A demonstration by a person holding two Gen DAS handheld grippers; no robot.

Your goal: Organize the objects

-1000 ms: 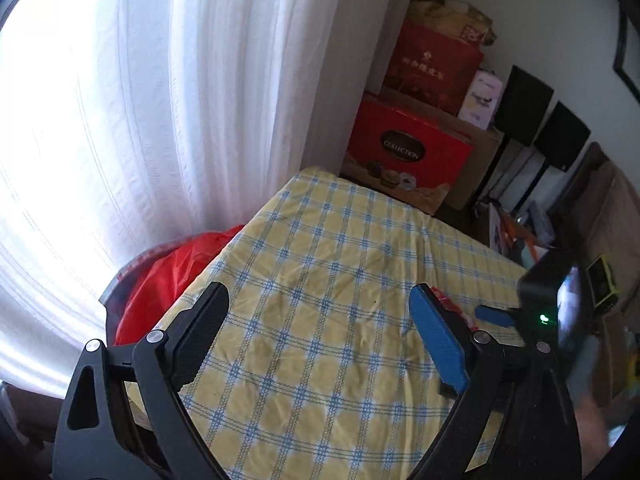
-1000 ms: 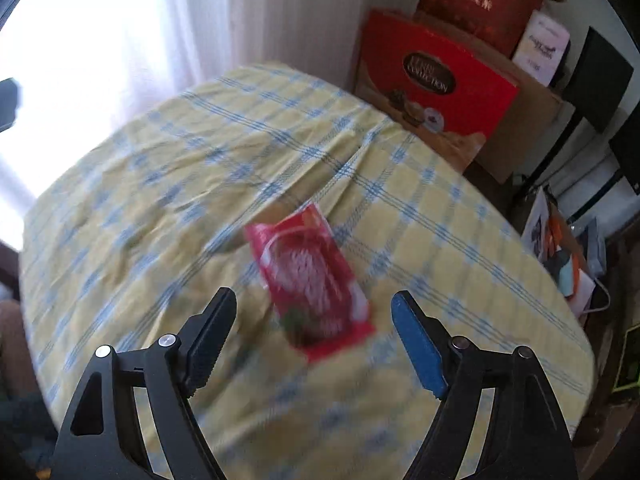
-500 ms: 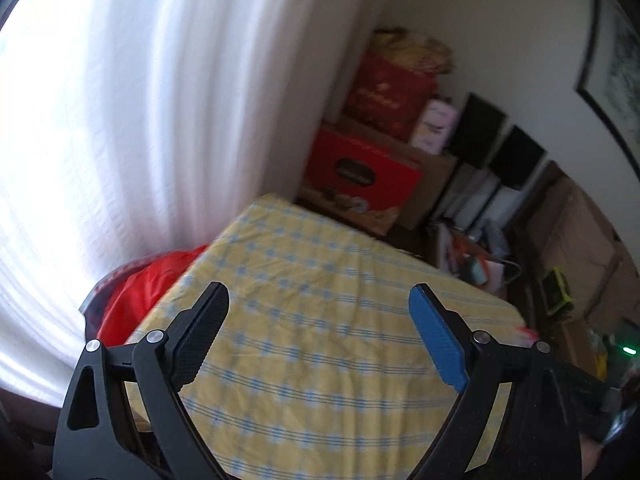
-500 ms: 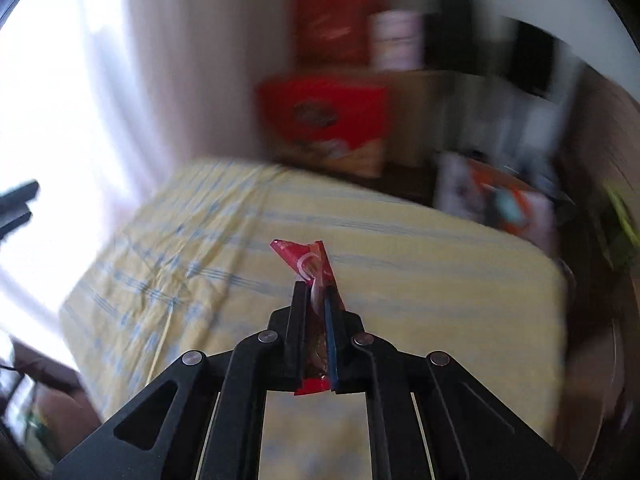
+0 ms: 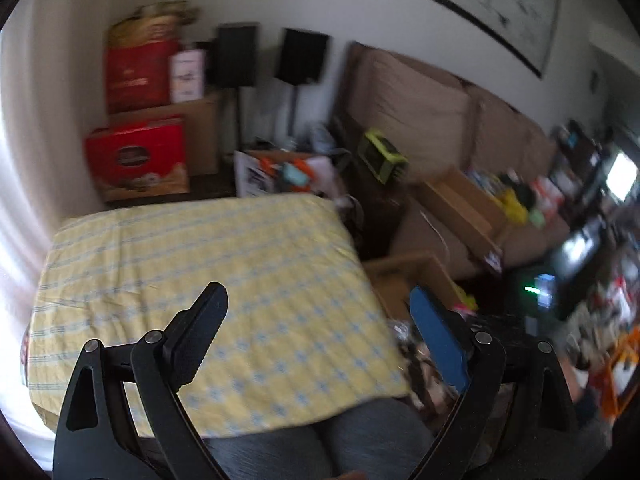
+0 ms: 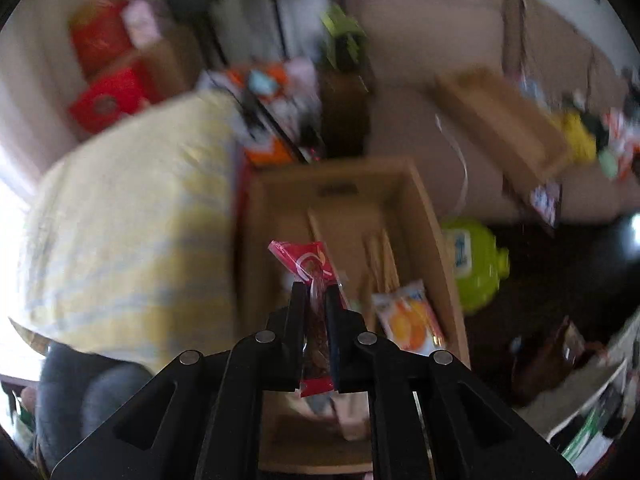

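Over a blurry, seemingly cardboard box (image 6: 436, 240), right gripper (image 6: 314, 300) pinches red packet (image 6: 308, 266).

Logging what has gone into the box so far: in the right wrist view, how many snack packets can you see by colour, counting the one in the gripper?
Red snack packets: 1, the red foil packet clamped in the right gripper above the open cardboard box.
Orange-and-white snack packets: 1, the orange-and-white packet lying in the box.
Total: 2. Other box contents are too blurred to count.
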